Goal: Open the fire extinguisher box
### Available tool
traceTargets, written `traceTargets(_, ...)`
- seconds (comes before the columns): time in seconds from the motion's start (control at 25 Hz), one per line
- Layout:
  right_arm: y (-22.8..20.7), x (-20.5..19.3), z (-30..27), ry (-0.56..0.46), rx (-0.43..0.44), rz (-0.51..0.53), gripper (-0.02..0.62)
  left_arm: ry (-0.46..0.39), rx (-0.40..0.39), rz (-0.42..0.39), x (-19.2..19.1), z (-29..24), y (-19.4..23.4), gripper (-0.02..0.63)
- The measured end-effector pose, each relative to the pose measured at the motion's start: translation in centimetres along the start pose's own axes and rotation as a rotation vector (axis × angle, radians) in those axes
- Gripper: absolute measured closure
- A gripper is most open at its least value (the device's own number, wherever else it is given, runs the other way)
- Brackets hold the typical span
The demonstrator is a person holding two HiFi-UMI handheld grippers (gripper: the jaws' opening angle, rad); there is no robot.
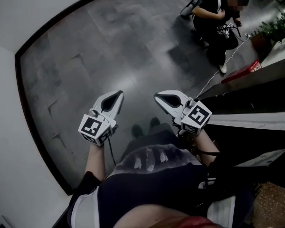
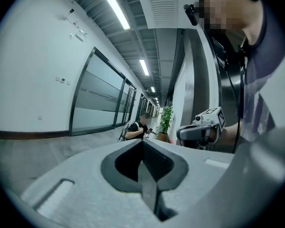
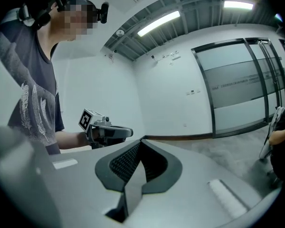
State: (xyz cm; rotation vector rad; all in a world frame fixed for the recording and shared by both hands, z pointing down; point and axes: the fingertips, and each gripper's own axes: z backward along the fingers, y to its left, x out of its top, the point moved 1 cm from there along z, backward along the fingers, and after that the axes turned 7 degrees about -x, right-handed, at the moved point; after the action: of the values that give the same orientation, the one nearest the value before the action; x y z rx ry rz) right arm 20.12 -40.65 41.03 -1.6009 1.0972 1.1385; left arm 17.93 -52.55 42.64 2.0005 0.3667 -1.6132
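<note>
Head view, left to right: white wall (image 1: 4,127), dark tiled floor (image 1: 109,42), left gripper (image 1: 117,96), right gripper (image 1: 158,97), and at upper right a crouching person (image 1: 218,23), a red object (image 1: 249,68) on a ledge and a plant (image 1: 280,27). Both grippers are held side by side over the floor, apart from each other, pointing away from the wearer.

Only the left gripper view shows a long corridor with a glass partition (image 2: 99,99) on the left and ceiling light strips (image 2: 116,8). It also shows that the plant stands in a pot (image 2: 162,137). The left gripper's jaws are fully together with nothing between them.

Right gripper view faces the white wall and the same partition. Its jaws are likewise closed and empty.

Fire extinguisher box: no view shows it identifiably. Whether the red object belongs to it cannot be told.

A woven container (image 1: 275,203) sits at the head view's lower right corner; its contents cannot be made out.
</note>
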Motion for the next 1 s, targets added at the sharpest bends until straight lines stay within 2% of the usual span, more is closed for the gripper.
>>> traceTargets(0.2,-3.2,-0.2,-0.4,-0.012,-0.059,-0.005,0.595,0.044,-0.053,-0.013,0.2,-2.7,1.2,0.606)
traceTargets(0.48,-10.8,0.8,-0.6,-0.051,-0.117,-0.03,0.595,0.086,-0.197,-0.171,4.3,-10.8,0.2,0.606)
traceTargets(0.64,-14.3,1.5,0.0,-0.107,-0.118,-0.018,0.595,0.106,-0.19,-0.195,5.3,-14.9,1.8,0.606)
traceTargets(0.88,-19.2,1.5,2.1,-0.134,-0.154,-0.049,0.595,0.083,-0.181,-0.137,7.2,-19.3,1.5,0.606)
traceTargets(1.0,-21.7,3.5,2.7,-0.183,-0.201,-0.041,0.595,0.076,-0.21,-0.165,8.5,-21.1,1.3,0.606)
